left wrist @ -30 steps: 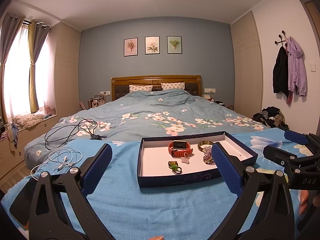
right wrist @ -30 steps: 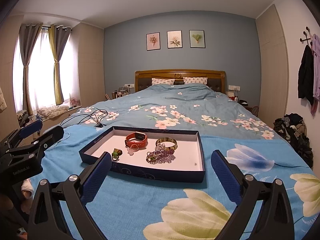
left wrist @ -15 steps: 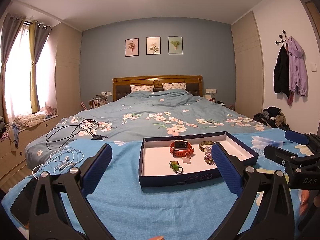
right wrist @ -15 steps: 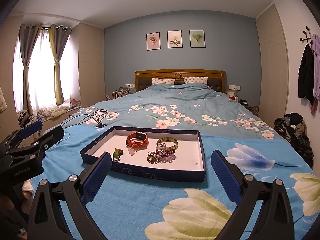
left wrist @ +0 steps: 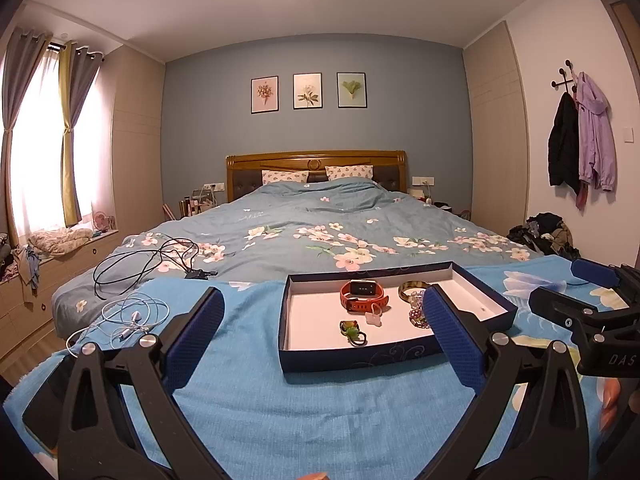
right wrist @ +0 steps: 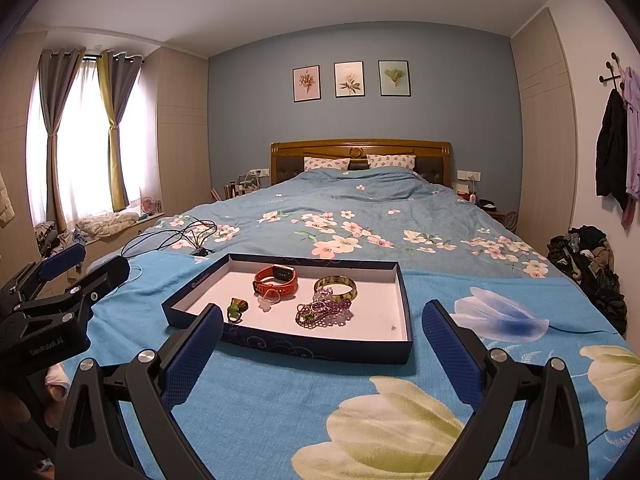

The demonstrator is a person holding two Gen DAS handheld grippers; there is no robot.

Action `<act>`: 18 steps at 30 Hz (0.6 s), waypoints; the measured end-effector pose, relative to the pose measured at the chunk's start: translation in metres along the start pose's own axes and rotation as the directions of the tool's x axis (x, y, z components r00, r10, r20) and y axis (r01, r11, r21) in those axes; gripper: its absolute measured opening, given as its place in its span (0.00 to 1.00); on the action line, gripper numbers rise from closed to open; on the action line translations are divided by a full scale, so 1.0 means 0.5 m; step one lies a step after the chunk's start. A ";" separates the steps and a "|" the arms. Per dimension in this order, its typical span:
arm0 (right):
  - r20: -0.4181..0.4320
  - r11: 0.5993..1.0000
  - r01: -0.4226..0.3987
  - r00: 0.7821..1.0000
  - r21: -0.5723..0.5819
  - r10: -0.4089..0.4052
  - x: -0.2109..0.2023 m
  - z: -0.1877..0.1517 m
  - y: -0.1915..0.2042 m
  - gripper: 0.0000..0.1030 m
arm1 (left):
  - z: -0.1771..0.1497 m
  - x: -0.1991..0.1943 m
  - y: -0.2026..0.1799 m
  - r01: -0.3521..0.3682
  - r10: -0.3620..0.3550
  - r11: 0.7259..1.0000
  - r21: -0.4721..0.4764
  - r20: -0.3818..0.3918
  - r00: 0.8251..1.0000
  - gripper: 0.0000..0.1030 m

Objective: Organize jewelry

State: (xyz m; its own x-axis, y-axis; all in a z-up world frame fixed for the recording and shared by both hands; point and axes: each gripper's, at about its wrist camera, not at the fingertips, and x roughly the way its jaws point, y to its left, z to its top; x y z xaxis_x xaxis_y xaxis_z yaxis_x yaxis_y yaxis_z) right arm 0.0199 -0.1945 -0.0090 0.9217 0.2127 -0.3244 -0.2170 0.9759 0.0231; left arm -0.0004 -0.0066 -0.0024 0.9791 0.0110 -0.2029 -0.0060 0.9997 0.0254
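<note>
A dark blue tray point(left wrist: 360, 358) with a white floor lies on the blue blanket at the foot of the bed; it also shows in the right wrist view point(right wrist: 320, 350). In it lie an orange watch point(right wrist: 276, 278), a gold bangle point(right wrist: 335, 285), a purple bead tangle point(right wrist: 326, 312), a green ring point(right wrist: 237, 307) and a small pale charm point(right wrist: 266, 303). The watch point(left wrist: 363, 294) and green ring point(left wrist: 351, 330) also show in the left wrist view. My left gripper point(left wrist: 322, 328) is open and empty, just short of the tray. My right gripper point(right wrist: 322, 340) is open and empty, near the tray's front edge.
White earphones point(left wrist: 128, 318) and a black cable point(left wrist: 152, 260) lie on the bed left of the tray. A clothes pile point(right wrist: 588, 264) sits on the floor at the right. The floral duvet point(right wrist: 360, 224) stretches behind the tray to the headboard.
Both views have shifted very slightly; the tray sits a touch further right in each. Both grippers stay open and nothing in the tray has moved.
</note>
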 end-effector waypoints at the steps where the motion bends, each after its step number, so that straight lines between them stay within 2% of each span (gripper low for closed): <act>1: 0.002 1.000 0.000 1.000 0.000 0.000 -0.001 0.000 -0.001 0.93 | 0.000 0.000 0.000 0.000 0.000 1.000 0.000 0.000 1.000 0.95; 18: 0.003 1.000 0.002 1.000 0.001 -0.002 -0.004 0.001 -0.001 0.93 | 0.000 -0.002 -0.003 -0.004 0.004 1.000 0.002 -0.004 1.000 0.95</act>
State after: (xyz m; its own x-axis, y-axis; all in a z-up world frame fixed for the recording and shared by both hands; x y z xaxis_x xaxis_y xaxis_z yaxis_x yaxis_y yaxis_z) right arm 0.0184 -0.1955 -0.0082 0.9231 0.2108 -0.3216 -0.2149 0.9764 0.0232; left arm -0.0012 -0.0084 -0.0024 0.9783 0.0153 -0.2066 -0.0097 0.9996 0.0280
